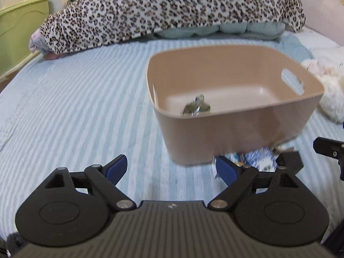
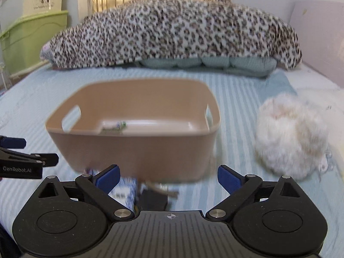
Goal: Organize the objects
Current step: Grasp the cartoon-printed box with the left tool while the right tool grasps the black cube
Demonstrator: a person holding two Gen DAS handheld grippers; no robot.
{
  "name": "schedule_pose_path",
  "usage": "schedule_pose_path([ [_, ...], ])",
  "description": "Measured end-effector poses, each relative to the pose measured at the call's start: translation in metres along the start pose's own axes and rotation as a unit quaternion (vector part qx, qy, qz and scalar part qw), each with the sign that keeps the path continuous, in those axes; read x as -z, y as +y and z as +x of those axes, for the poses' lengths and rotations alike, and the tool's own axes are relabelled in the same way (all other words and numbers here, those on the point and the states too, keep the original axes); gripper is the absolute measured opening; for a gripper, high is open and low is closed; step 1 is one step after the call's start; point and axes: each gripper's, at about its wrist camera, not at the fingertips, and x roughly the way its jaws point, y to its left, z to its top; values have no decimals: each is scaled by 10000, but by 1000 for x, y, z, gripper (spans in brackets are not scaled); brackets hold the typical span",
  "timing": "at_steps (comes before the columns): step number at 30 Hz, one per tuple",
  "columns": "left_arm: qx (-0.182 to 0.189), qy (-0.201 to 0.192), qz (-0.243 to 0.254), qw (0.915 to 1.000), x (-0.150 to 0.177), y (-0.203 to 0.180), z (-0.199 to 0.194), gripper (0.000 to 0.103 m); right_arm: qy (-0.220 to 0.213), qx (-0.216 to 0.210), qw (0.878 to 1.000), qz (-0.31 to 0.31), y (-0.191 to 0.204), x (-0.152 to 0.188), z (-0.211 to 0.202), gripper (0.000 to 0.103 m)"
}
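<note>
A tan plastic bin (image 1: 236, 137) with handle slots stands on the striped bed; it also shows in the right wrist view (image 2: 133, 150). A small green packet (image 1: 196, 108) lies inside it, seen from the right too (image 2: 114, 128). A blue-and-white packet (image 1: 255, 160) and a black object (image 1: 290, 161) lie on the bed in front of the bin; they show in the right wrist view as packet (image 2: 125, 190) and black object (image 2: 153, 198). My left gripper (image 1: 171, 168) is open and empty, left of the packet. My right gripper (image 2: 168, 177) is open and empty, just above these items.
A fluffy white plush (image 2: 290, 137) lies right of the bin. A leopard-print blanket (image 1: 167, 10) over teal pillows lies across the far bed. A green storage box (image 2: 32, 40) stands at the far left. The left gripper's side (image 2: 21, 161) shows at the left edge.
</note>
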Motion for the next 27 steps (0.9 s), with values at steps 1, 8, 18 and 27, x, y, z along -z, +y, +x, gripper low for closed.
schedule_pose_path([
  [1, 9, 42, 15, 10000, 3, -1, 4, 90, 61, 34, 10000, -15, -1, 5, 3, 99],
  [8, 93, 293, 154, 9994, 18, -14, 28, 90, 496, 88, 9987, 9, -8, 35, 27, 98],
  [18, 478, 499, 314, 9971, 23, -33, 54, 90, 844, -8, 9964, -4, -6, 49, 62, 96],
  [27, 491, 428, 388, 9971, 15, -56, 64, 90, 892, -116, 9959, 75, -6, 50, 82, 94],
])
